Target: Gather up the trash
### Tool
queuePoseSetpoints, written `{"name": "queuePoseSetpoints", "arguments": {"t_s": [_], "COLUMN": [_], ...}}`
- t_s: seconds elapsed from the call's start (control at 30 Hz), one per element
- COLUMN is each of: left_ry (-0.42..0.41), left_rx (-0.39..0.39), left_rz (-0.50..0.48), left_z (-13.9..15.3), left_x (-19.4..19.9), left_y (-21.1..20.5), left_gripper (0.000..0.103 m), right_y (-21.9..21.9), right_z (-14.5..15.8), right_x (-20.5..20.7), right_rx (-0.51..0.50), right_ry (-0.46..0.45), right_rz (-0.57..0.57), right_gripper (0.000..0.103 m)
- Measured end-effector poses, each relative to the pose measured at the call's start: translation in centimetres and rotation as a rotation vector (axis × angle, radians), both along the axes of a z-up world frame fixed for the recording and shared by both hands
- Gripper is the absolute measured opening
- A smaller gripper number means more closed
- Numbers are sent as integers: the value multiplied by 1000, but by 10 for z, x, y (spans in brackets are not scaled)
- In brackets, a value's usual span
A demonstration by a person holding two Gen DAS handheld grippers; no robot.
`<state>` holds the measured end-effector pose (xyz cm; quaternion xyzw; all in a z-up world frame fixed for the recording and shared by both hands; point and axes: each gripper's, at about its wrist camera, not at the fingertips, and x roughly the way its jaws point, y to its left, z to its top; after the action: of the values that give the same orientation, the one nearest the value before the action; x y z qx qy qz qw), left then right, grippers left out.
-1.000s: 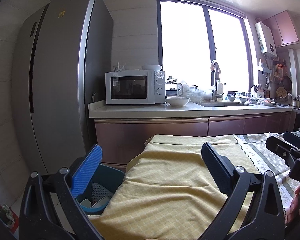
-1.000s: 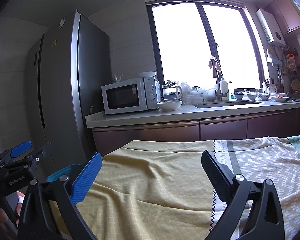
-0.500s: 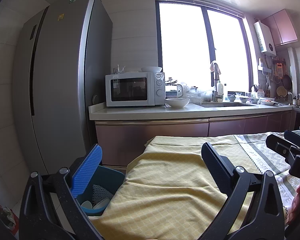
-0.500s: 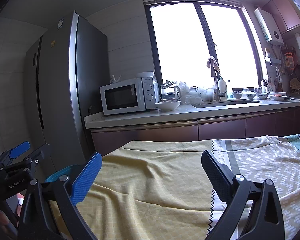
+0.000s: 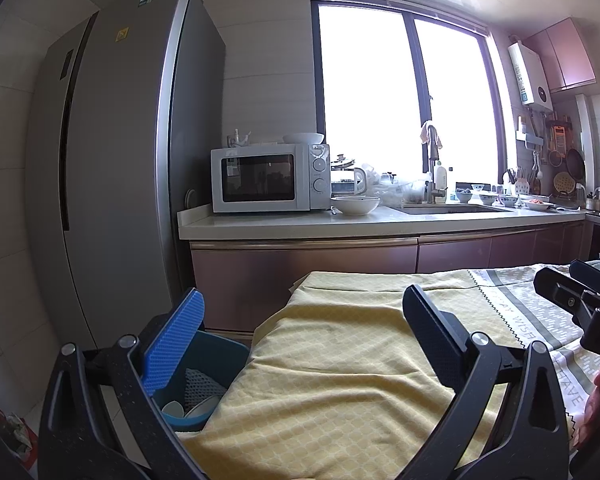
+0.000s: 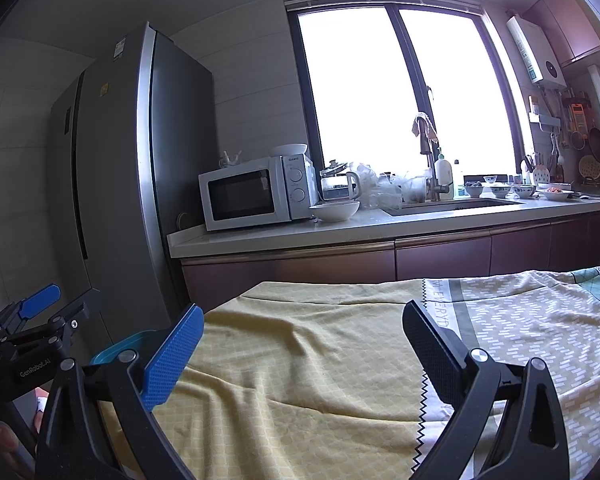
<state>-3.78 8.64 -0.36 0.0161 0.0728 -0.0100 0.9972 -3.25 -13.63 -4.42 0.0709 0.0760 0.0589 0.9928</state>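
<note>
Hovering over the yellow tablecloth [image 5: 340, 380] on the desk, the left gripper [image 5: 300, 320] and right gripper [image 6: 300, 336] both gape wide, holding nothing. A teal trash bin [image 5: 216, 364] with scraps inside stands just beside the desk's left edge.

Matt yellow cloth [image 5: 340, 368], brushed-metal fridge [image 5: 112, 168]

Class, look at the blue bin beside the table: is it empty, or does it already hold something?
Not empty. The blue bin holds white pieces and netting, seen past the left tool.
</note>
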Motion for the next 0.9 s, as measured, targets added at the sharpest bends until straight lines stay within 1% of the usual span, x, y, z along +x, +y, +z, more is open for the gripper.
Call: {"name": "queuePoseSetpoints", "arguments": {"t_s": [0.9], "left_ry": [1], "left_rx": [3], "left_rz": [2], "left_z": [0], "left_x": [0], "left_y": [-2], "left_gripper": [98], "right_y": [3], "right_z": [1], "right_x": [-4], "right_rx": [7], "right_ry": [-7], "right_rz": [-14], "right_gripper": [96]}}
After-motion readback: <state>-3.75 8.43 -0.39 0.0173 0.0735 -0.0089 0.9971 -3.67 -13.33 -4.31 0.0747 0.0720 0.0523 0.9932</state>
